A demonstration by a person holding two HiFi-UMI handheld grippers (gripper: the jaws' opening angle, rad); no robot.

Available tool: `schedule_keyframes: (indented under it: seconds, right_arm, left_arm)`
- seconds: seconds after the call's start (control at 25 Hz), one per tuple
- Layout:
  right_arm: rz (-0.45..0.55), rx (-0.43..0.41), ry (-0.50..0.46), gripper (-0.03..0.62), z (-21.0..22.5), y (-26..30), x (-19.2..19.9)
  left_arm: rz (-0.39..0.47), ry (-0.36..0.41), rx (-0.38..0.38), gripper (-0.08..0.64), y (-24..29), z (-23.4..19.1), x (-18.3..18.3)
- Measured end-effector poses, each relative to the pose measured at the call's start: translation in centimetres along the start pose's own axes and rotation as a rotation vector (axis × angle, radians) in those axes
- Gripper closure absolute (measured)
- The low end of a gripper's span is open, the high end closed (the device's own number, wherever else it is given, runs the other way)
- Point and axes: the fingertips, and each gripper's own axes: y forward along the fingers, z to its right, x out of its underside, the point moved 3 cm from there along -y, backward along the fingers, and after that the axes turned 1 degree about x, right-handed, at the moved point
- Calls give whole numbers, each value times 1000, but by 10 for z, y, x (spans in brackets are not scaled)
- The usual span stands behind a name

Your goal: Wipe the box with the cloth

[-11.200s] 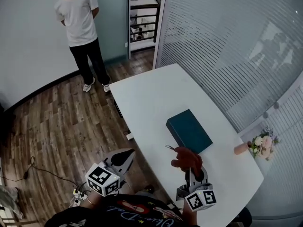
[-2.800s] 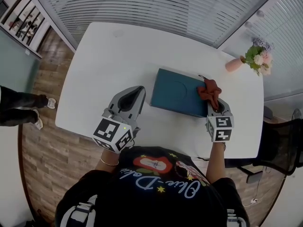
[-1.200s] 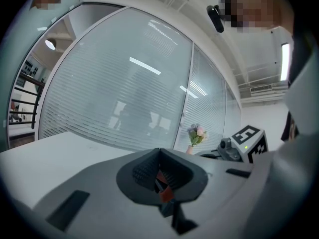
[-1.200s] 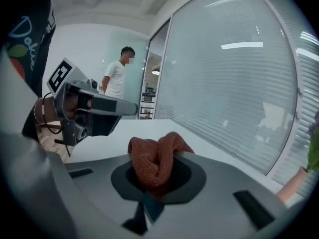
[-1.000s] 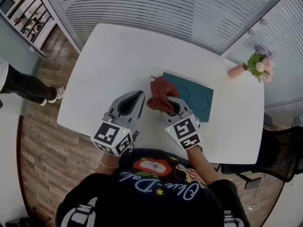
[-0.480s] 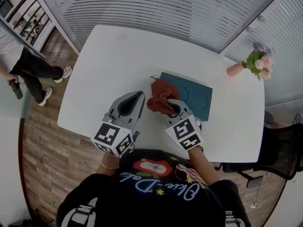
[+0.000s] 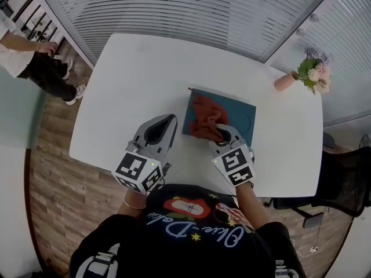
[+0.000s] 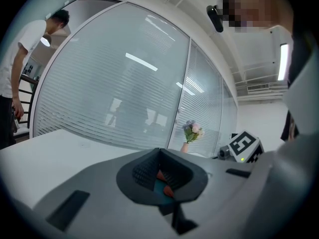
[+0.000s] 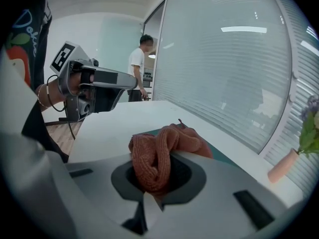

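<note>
Rough knitted rust-red cloth point(image 7: 204, 120), smooth matt teal box point(image 7: 241, 112), smooth white table point(image 7: 133, 80), wood-plank floor point(image 7: 49, 178)

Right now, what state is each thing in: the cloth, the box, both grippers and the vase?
cloth: bunched up, lying on the box, one end clamped.
box: closed, flat on the table, left part under the cloth.
right gripper: shut on the cloth.
left gripper: shut, empty, left of the box.
vase: upright, holding flowers.
</note>
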Motion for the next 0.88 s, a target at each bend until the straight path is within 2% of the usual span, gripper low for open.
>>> schedule_keyframes:
  seconds: [0.36,0.88]
  right_arm:
    - [-33,74,56,565,31,-29,32]
    - [-47,124,118,565,66,-64,72]
  left_arm:
    - [-13,6,25,557,16,23,-1]
    - [-21,22,19,557,39,54,-3]
